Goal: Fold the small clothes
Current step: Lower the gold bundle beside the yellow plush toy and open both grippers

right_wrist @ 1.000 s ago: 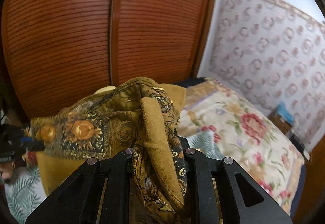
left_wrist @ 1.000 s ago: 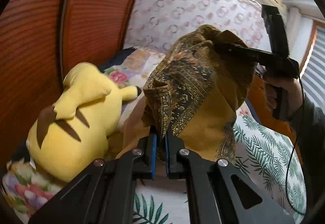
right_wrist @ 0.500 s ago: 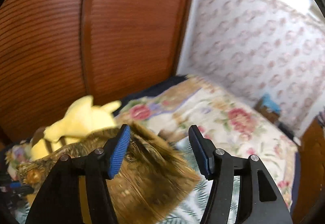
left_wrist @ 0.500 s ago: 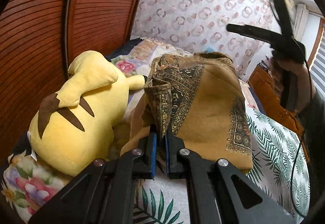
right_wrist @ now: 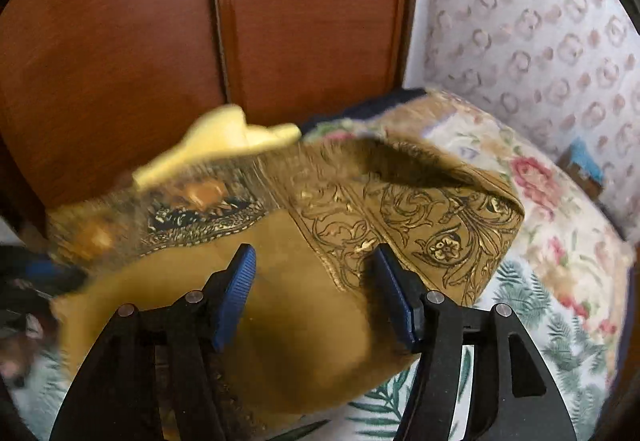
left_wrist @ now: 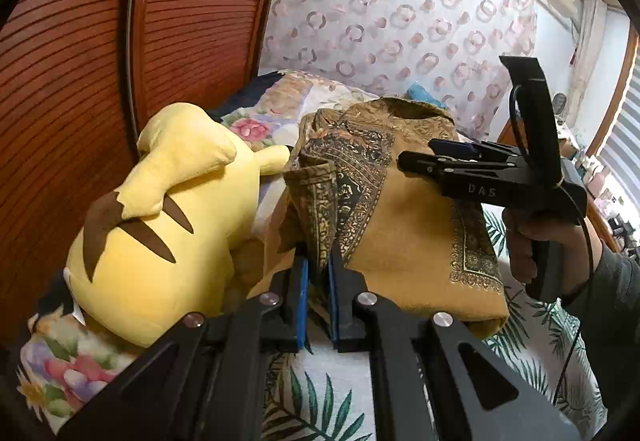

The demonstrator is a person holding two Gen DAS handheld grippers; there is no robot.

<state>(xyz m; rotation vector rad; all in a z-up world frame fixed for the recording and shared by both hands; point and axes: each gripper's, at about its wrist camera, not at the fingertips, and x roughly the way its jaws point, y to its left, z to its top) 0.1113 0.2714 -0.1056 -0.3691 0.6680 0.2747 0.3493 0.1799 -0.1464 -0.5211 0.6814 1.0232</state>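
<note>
Left tongs (left_wrist: 316,281) clamp corner of mustard-yellow paisley-bordered cloth (left_wrist: 416,241); right tongs (right_wrist: 316,293) gape empty above it. Risk: one-corner hold drags fold askew against yellow plush toy (left_wrist: 160,225).

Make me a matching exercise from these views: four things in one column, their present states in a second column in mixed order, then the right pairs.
Things:
1. left claw
2. right claw
3. yellow plush toy
4. mustard patterned cloth

States:
A. open, over the cloth, holding nothing
B. lying on the bed beside the wooden wardrobe doors
C. shut on a bunched edge of the cloth
D. draped in a heap on the leaf-print sheet, one edge pinched

Pairs: 1-C, 2-A, 3-B, 4-D
</note>
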